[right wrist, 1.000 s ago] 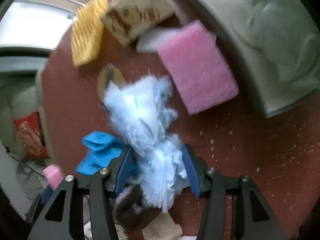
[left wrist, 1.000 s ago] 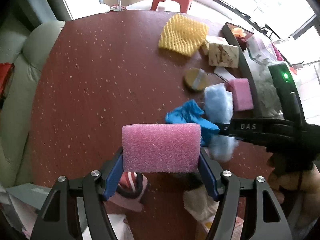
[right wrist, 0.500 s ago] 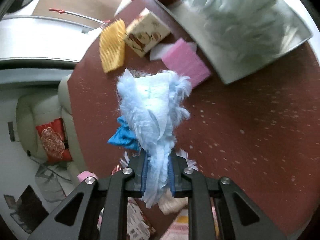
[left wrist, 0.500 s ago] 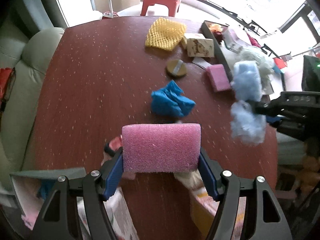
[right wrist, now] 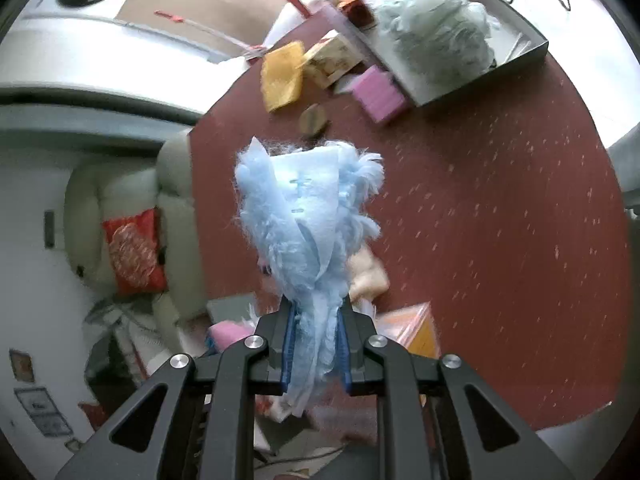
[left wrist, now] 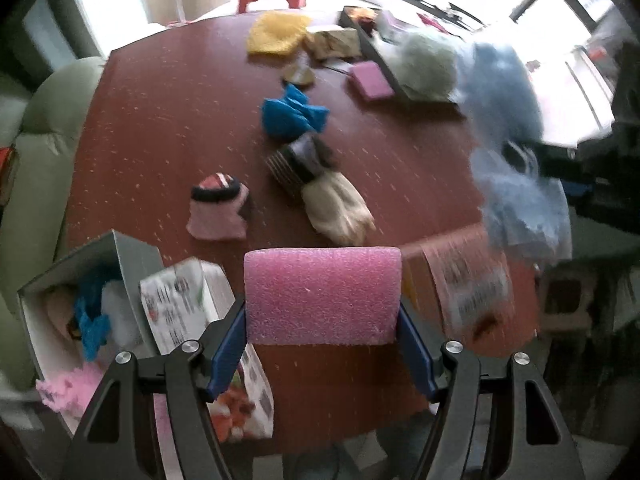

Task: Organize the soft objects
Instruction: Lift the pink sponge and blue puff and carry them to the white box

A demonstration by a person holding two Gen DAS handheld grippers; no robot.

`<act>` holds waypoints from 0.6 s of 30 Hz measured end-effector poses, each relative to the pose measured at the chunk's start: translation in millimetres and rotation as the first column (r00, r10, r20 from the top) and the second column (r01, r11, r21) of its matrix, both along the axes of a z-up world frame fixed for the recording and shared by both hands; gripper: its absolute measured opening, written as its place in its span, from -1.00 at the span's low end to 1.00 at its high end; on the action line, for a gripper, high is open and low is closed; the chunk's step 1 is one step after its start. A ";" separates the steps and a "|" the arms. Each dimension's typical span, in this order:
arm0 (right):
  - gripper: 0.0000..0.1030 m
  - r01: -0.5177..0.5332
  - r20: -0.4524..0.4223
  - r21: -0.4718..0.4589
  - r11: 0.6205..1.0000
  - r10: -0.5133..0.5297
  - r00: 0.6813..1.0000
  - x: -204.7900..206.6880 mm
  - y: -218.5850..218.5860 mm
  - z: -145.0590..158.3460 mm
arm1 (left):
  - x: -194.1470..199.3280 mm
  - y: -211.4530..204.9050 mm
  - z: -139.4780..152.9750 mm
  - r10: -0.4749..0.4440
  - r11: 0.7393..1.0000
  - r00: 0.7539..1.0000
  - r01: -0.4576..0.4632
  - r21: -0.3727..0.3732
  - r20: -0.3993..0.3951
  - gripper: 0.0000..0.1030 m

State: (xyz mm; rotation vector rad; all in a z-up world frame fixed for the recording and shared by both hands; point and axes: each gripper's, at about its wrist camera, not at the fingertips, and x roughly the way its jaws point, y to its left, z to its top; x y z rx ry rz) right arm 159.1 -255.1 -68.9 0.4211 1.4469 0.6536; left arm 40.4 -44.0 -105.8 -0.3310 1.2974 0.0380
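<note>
My left gripper (left wrist: 322, 344) is shut on a pink foam block (left wrist: 322, 294), held above the near edge of the round red table (left wrist: 168, 112). My right gripper (right wrist: 316, 350) is shut on a fluffy light-blue duster cloth (right wrist: 308, 216), lifted high over the table; it also shows blurred at the right of the left wrist view (left wrist: 508, 136). On the table lie a blue cloth (left wrist: 292, 114), a striped sock (left wrist: 304, 162), a cream glove (left wrist: 340, 208) and a pink sock (left wrist: 218, 208).
A grey box (left wrist: 80, 300) with soft items stands at the near left. A grey tray (right wrist: 516, 60) with a pale green fluffy ball (right wrist: 436, 28) is far right, beside a pink sponge (right wrist: 380, 94), yellow net (right wrist: 282, 74) and patterned box (right wrist: 332, 60).
Both grippers have risen and pulled back from the table with their loads. More of the near table and the grey box has come into view.
</note>
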 end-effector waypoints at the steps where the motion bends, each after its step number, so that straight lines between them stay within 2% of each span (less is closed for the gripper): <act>1: -0.62 -0.010 0.007 0.003 1.000 0.009 1.000 -7.4 -0.1 4.3 | -5.9 -3.0 1.9 -0.021 1.000 1.000 0.021 -0.005 0.000 0.37; 4: -0.62 -0.038 0.019 0.015 0.999 0.037 0.999 -31.7 -2.4 16.9 | -22.7 -13.4 5.1 -0.096 0.995 0.995 0.096 -0.016 -0.002 0.37; 10: -0.61 -0.093 0.014 0.007 0.996 0.093 0.996 -70.9 -3.8 21.2 | -54.9 -21.8 8.0 -0.219 0.976 0.976 0.219 0.005 -0.003 0.37; 14: -0.61 -0.143 -0.018 -0.001 0.990 0.143 0.990 -98.8 -2.6 14.6 | -76.9 -11.7 9.0 -0.226 0.974 0.974 0.226 0.014 -0.004 0.37; 18: -0.61 -0.192 -0.063 -0.005 0.981 0.191 0.980 -120.8 3.5 4.3 | -100.8 9.1 10.4 -0.168 0.986 0.986 0.168 0.017 -0.008 0.37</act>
